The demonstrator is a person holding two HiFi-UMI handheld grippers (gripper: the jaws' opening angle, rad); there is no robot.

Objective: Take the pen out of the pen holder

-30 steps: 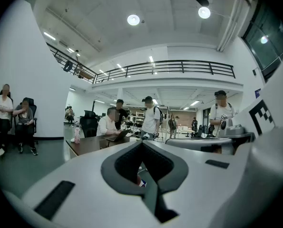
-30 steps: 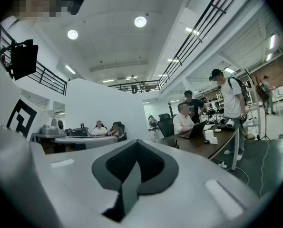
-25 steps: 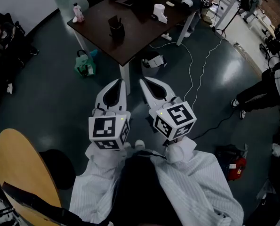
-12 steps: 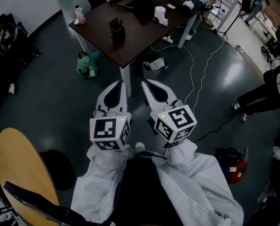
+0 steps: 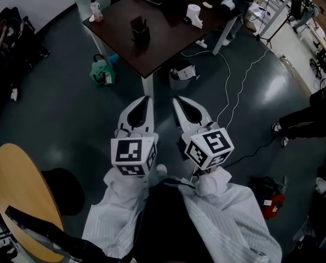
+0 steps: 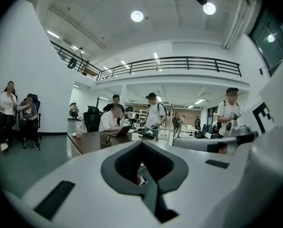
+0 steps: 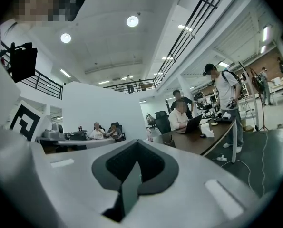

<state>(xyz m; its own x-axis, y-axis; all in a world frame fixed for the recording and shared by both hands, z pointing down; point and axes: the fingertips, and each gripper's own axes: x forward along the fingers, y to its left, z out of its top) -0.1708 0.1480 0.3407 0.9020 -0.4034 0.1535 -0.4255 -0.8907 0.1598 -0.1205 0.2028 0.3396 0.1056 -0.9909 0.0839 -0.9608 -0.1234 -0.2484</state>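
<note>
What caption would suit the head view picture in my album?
Left tool and right tool, both shut and empty, point toward the pen holder on a dark table.

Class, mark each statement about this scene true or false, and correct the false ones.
1. The pen holder stands on the dark table. True.
2. The right gripper is holding a pen. False: its jaws are together with nothing between them.
3. A bottle stands near a corner of the table. True.
4. The left gripper is touching the pen holder. False: it is held close to the person, over the floor, well short of the table.
5. The green bag lies on the table. False: it sits on the floor beside the table.
</note>
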